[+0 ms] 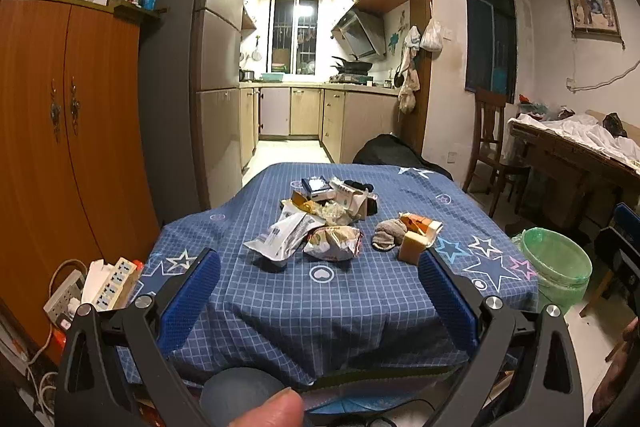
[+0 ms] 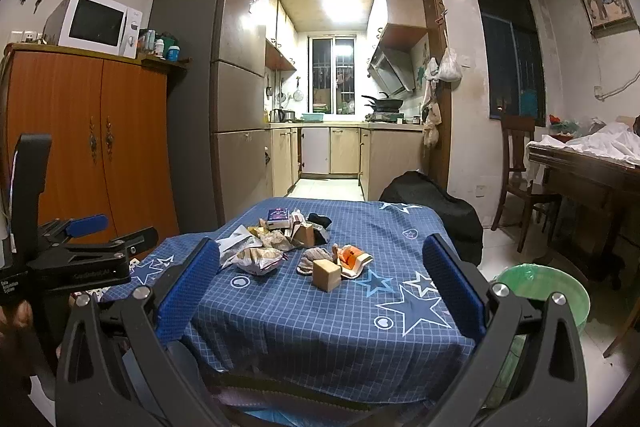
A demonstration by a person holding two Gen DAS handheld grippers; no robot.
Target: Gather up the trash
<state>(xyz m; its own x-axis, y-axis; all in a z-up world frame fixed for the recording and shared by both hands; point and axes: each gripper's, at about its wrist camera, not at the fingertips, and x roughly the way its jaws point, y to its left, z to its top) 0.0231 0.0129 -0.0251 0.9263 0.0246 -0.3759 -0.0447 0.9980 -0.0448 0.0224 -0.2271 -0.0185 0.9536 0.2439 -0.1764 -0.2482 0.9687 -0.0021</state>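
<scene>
A heap of trash (image 1: 320,223) lies on a table with a blue checked cloth (image 1: 340,291): crumpled wrappers, a silver foil bag (image 1: 280,235), small boxes, a grey sock (image 1: 388,233) and a tan block (image 1: 412,246). The same heap (image 2: 276,243) and tan block (image 2: 327,274) show in the right wrist view. A green-lined bin (image 1: 558,267) stands on the floor right of the table, also seen as the bin (image 2: 548,291). My left gripper (image 1: 320,263) and right gripper (image 2: 320,251) both stand wide open short of the table's near edge, nothing between their blue pads.
An orange wooden cabinet (image 1: 60,147) with a microwave on top stands left. Power strips (image 1: 104,287) lie at the table's left corner. A black bag (image 2: 436,203) sits behind the table. A chair (image 1: 490,147) and a cluttered desk (image 2: 592,167) are at the right. The other gripper's body (image 2: 60,259) shows at left.
</scene>
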